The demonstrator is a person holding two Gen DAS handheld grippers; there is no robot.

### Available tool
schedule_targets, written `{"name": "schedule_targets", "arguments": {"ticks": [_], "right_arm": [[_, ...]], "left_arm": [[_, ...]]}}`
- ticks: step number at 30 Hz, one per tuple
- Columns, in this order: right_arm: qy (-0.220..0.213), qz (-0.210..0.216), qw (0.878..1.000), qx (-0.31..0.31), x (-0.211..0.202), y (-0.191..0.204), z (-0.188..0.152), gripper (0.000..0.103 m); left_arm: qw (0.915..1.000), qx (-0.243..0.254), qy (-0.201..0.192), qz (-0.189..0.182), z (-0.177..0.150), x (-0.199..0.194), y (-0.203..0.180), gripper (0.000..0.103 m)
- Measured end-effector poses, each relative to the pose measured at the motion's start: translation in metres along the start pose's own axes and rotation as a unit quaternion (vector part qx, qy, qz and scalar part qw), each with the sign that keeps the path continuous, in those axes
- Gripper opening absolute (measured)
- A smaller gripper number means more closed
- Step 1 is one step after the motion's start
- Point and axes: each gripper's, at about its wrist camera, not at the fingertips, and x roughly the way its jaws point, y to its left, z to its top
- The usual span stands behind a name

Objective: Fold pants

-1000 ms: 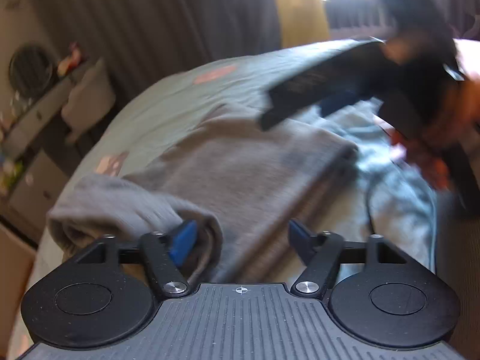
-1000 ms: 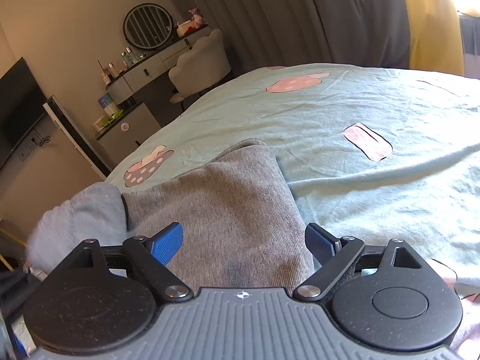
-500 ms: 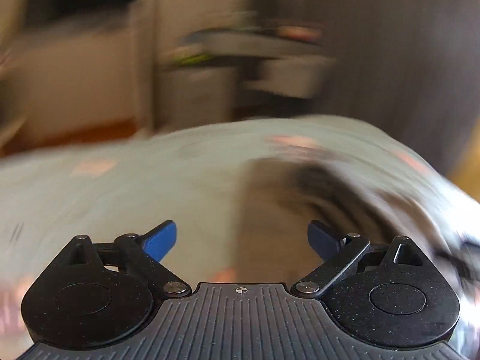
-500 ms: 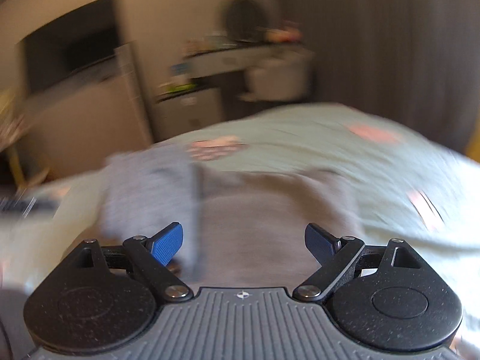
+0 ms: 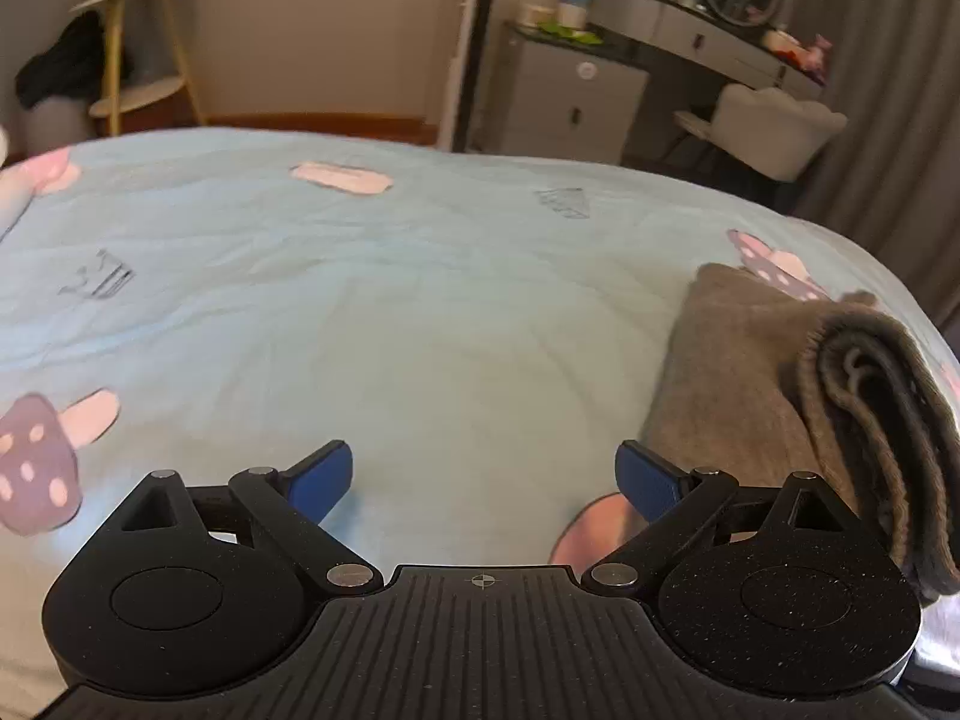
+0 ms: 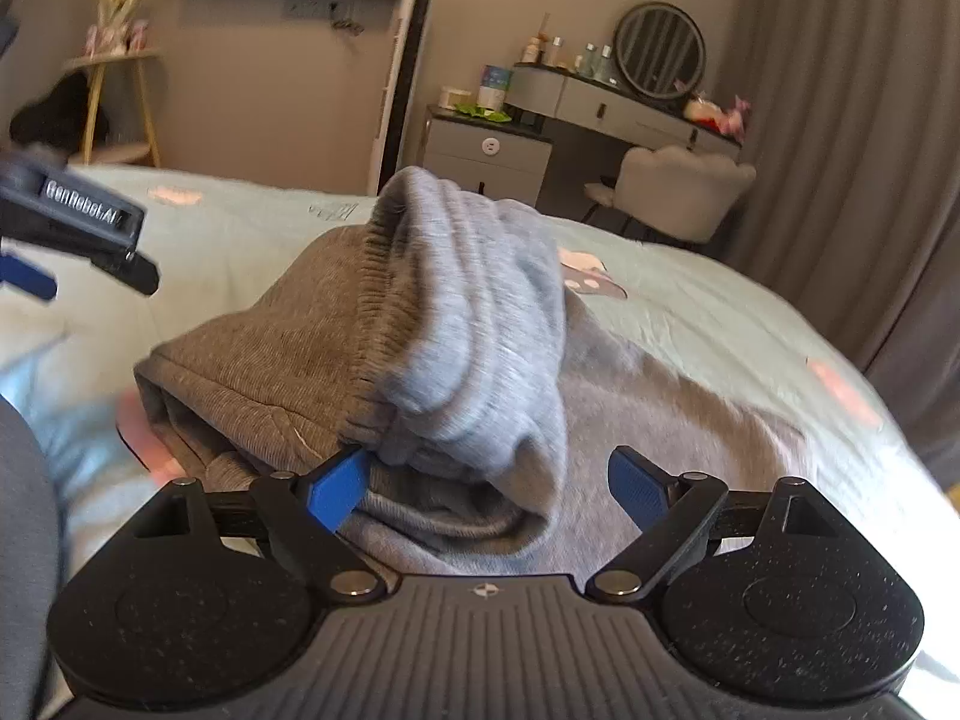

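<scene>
Bed [image 5: 420,300]: pale blue sheet, soft and creased, mushroom prints.
Pants [image 6: 420,330]: grey ribbed knit, folded into a thick bundle on the bed's near edge; a second ago the left tool gripped one end.
Left tool [image 5: 483,480]: jaws just opened wide, nothing between them, swung aside; fold looks released.
Right tool [image 6: 489,480]: spread wide, bundle between pads, no squeeze.

"GenRobot.AI" is printed in white on the left gripper [image 6: 72,234], seen in the right wrist view.
</scene>
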Motion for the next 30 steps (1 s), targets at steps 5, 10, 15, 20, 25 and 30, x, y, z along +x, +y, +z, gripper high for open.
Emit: {"name": "schedule_targets", "arguments": {"ticks": [5,10,15,20,25,30], "right_arm": [[-0.007,-0.006,1.000,0.001,0.012,0.010,0.007,0.083],[-0.019,0.021,0.999,0.047,0.010,-0.003,0.012,0.066],[-0.039,0.028,0.982,0.181,-0.001,-0.043,0.016,0.055],[-0.017,0.000,0.926,0.378,-0.006,-0.113,-0.003,0.060],[0.014,0.012,0.913,0.407,-0.002,-0.135,-0.024,0.076],[0.037,0.056,0.874,0.482,0.013,-0.147,-0.038,0.083]], "left_arm": [[0.9999,-0.006,-0.002,-0.009,-0.003,-0.003,0.002,0.098],[0.9997,-0.015,0.001,-0.019,-0.003,-0.002,0.004,0.098],[0.9996,-0.018,0.003,-0.021,-0.003,-0.002,0.004,0.098],[0.9996,-0.018,-0.001,-0.023,-0.004,-0.001,0.002,0.098],[0.9996,-0.012,0.000,-0.026,-0.004,-0.001,0.000,0.098],[0.9995,-0.015,-0.002,-0.028,-0.004,-0.002,0.002,0.098]]}}
